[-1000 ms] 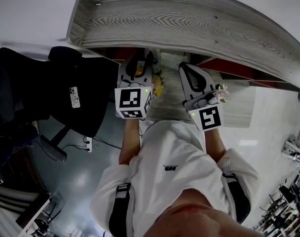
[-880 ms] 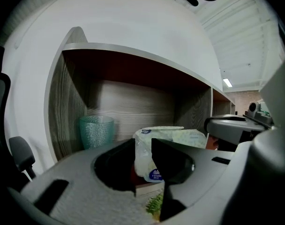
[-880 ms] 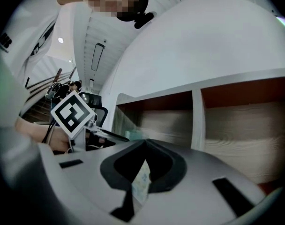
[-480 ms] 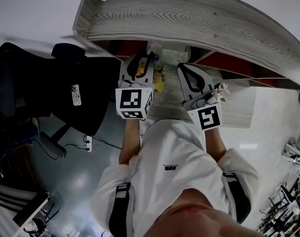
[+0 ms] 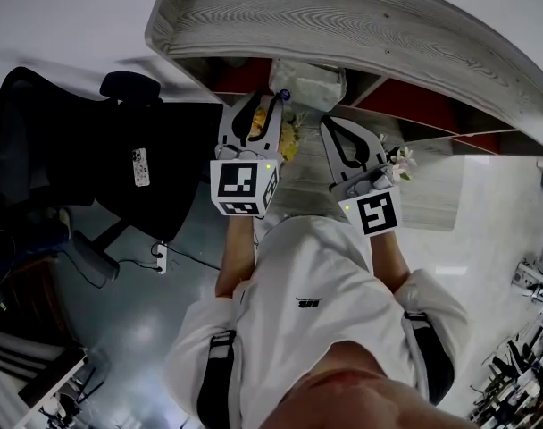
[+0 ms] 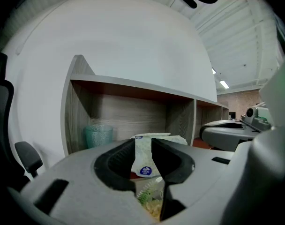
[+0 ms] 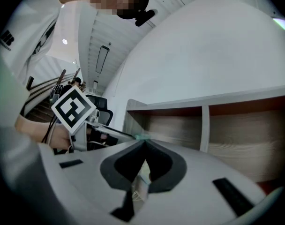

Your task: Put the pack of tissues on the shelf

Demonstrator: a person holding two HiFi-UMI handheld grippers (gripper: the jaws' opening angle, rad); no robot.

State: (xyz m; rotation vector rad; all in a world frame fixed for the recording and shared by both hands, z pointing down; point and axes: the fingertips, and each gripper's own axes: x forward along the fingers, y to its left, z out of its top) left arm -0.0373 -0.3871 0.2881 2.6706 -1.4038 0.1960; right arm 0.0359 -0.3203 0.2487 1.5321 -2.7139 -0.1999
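Item: pack [image 5: 307,82] of tissues, carried, not yet placed. Holder: left gripper [image 6: 143,149], jaws clamped on the pack's near end seam, the blue label showing between them. Right gripper [image 7: 143,143]: jaws closed tip to tip, nothing clearly gripped, held just beside the left. Change over the last second: in the head view the pack has risen from low between the two grippers to the mouth of the shelf [image 5: 361,25], just under the top board, and more of it now shows. Judgement: the carry is nearly over; what remains is to push the pack in onto a board and let go. Head view only: both grippers together, the pack's place against the top board, and the yellow flowers [image 5: 286,147] beneath the left gripper. Left gripper view only: the grip itself, the left compartment's interior straight ahead, a teal glass [image 6: 98,136] standing at its left wall, and free board to the right of the glass. Right gripper view only: the closed right jaws, with the left gripper's marker cube off to one side.
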